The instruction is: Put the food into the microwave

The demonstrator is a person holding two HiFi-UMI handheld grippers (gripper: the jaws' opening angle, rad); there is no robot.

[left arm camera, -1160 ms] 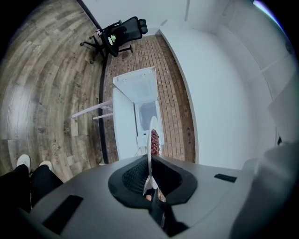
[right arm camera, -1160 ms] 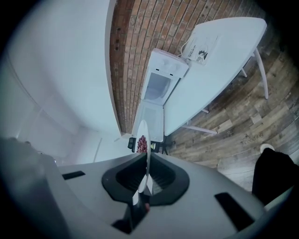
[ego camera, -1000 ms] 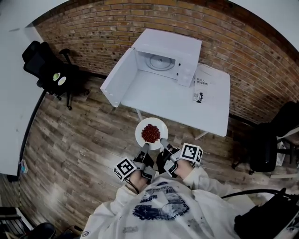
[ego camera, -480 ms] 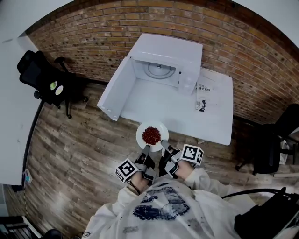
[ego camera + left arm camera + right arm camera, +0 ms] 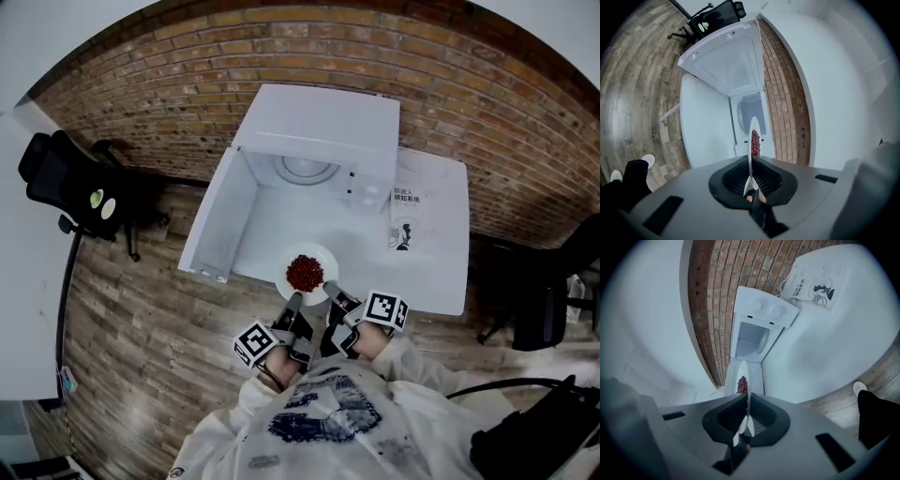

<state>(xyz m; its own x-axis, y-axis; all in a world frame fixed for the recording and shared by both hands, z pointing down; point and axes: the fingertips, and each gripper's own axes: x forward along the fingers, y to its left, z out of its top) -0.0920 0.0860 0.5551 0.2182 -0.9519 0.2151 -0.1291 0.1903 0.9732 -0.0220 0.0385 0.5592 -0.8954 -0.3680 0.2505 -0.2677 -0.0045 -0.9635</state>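
A white plate point(image 5: 323, 259) heaped with red food point(image 5: 304, 272) hangs over the front of the white table point(image 5: 436, 272). My left gripper point(image 5: 293, 302) is shut on the plate's near-left rim, and my right gripper point(image 5: 330, 289) is shut on its near-right rim. The white microwave point(image 5: 319, 122) stands at the table's back, its door point(image 5: 211, 220) swung open to the left and its glass turntable point(image 5: 305, 169) showing. In the left gripper view the plate point(image 5: 751, 140) stands edge-on between the jaws with the food point(image 5: 755, 143) beyond. The right gripper view shows the plate point(image 5: 745, 373) edge-on too.
A printed booklet point(image 5: 408, 208) lies on the table right of the microwave. A brick wall point(image 5: 487, 112) runs behind. A black office chair point(image 5: 66, 183) stands at the left and another point(image 5: 553, 300) at the right on the wooden floor.
I have stepped toward the table. The plate, held by both grippers, has moved from over the floor to over the table's front edge, nearer the open microwave.
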